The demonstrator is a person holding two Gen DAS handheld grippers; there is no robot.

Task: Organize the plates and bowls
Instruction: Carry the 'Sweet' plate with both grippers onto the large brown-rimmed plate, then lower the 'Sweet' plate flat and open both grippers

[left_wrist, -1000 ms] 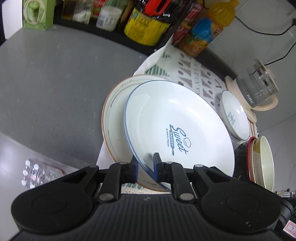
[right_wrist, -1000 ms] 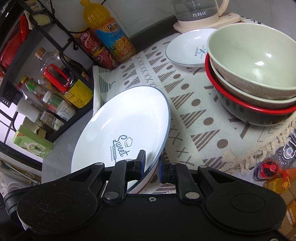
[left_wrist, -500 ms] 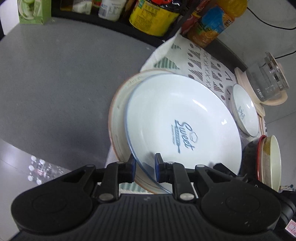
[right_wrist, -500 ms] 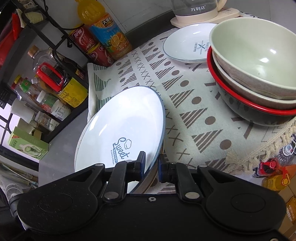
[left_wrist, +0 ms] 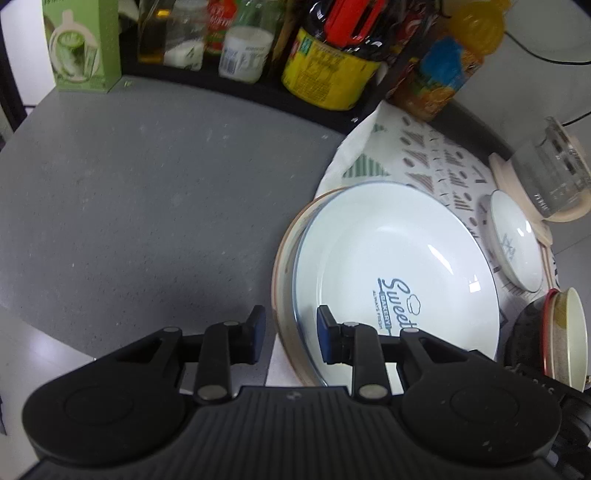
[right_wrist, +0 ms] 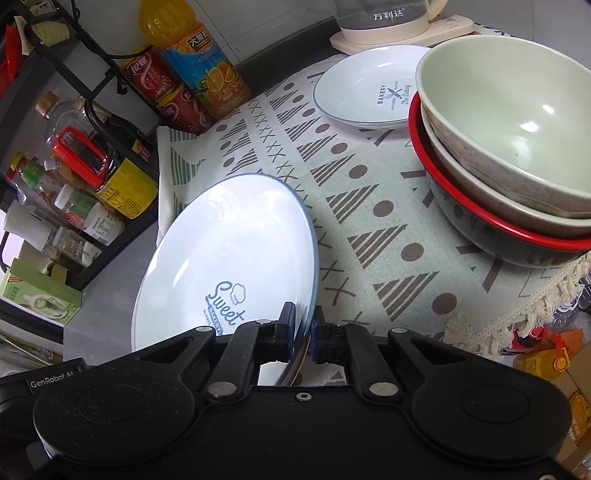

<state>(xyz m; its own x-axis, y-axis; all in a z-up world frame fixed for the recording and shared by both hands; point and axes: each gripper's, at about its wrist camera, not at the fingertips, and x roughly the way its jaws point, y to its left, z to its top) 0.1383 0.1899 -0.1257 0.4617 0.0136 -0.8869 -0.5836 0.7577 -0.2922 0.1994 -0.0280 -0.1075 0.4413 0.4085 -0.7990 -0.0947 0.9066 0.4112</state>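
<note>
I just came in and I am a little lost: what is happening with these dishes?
A person is stacking dishes with two handheld grippers. The right gripper pinches the rim of the white plate, which lies on a larger plate. The left gripper is open, its fingers on either side of both rims. Bowls are stacked nearby.

Speckled grey countertop (left_wrist: pixel 155 192) meets a black rack (right_wrist: pixel 70 74) against a pale wall (right_wrist: pixel 280 26)

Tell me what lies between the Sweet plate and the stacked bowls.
Only bare patterned cloth lies between the Sweet plate and the stacked bowls, shown in the right wrist view.
</note>
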